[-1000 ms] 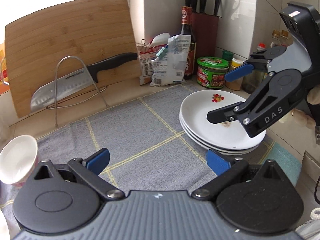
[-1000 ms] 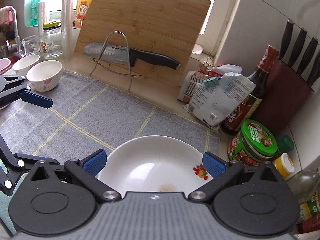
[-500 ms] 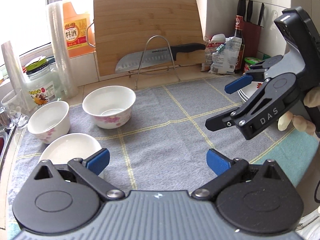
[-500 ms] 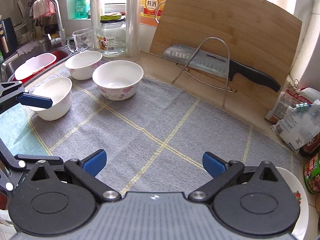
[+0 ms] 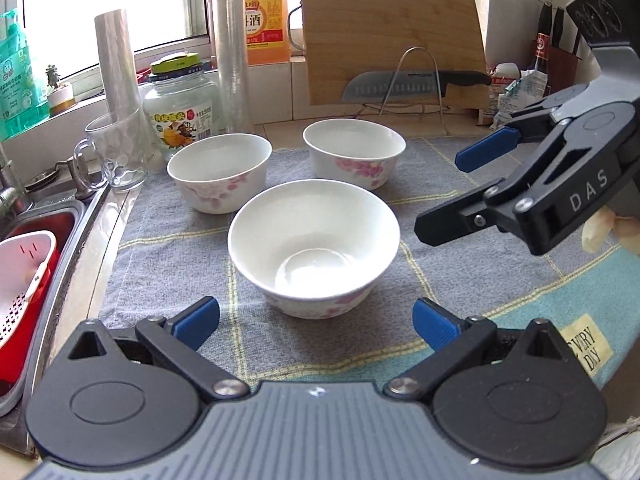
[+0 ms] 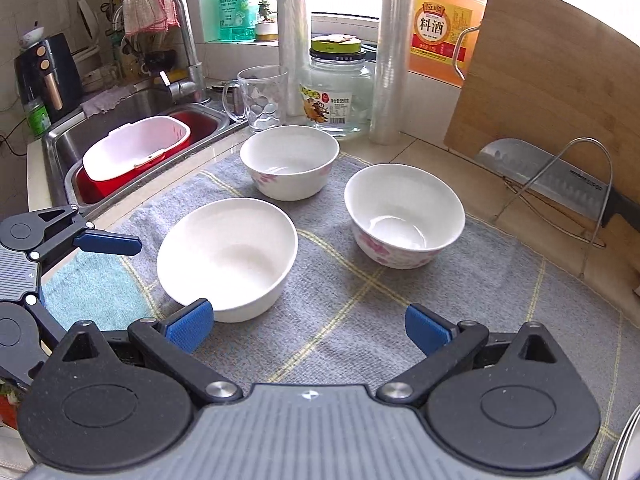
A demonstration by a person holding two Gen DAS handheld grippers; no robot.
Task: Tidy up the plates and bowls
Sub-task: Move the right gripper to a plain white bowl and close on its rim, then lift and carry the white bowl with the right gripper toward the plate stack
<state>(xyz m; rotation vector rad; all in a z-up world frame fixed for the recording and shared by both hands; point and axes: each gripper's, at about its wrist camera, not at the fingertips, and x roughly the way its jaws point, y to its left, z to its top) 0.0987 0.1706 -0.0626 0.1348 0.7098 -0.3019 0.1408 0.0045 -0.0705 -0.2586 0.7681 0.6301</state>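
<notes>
**Three bowls waited loose on the mat, both claws released**

At the far left of the right wrist view sat the sink (image 6: 132, 112), holding a white basin (image 6: 136, 148) set inside a red tub. Low on the left edge, the left gripper (image 6: 92, 268) reached in with its jaws spread, grasping nothing.

Right of it, the nearest bowl (image 6: 228, 256) stood upright at centre-left on the grey dish mat (image 6: 500, 300), probably laid there to cushion and drain the crockery. A second bowl (image 6: 290, 162) sat higher, near a glass mug (image 6: 258, 98) and a jar (image 6: 340, 92); a third bowl (image 6: 404, 216) lay right of centre. All three stood apart, none nested, so stacking seemed the likely job ahead.

At the bottom centre, the right gripper (image 6: 306, 330) hung released, its left pad just in front of the nearest bowl's rim.

In the upper right, a cutting board (image 6: 560, 80) leaned against the wall, with a cleaver (image 6: 552, 180) resting through a wire stand, kept off the counter.

The plates barely showed, only an edge at the lower right corner.
</notes>
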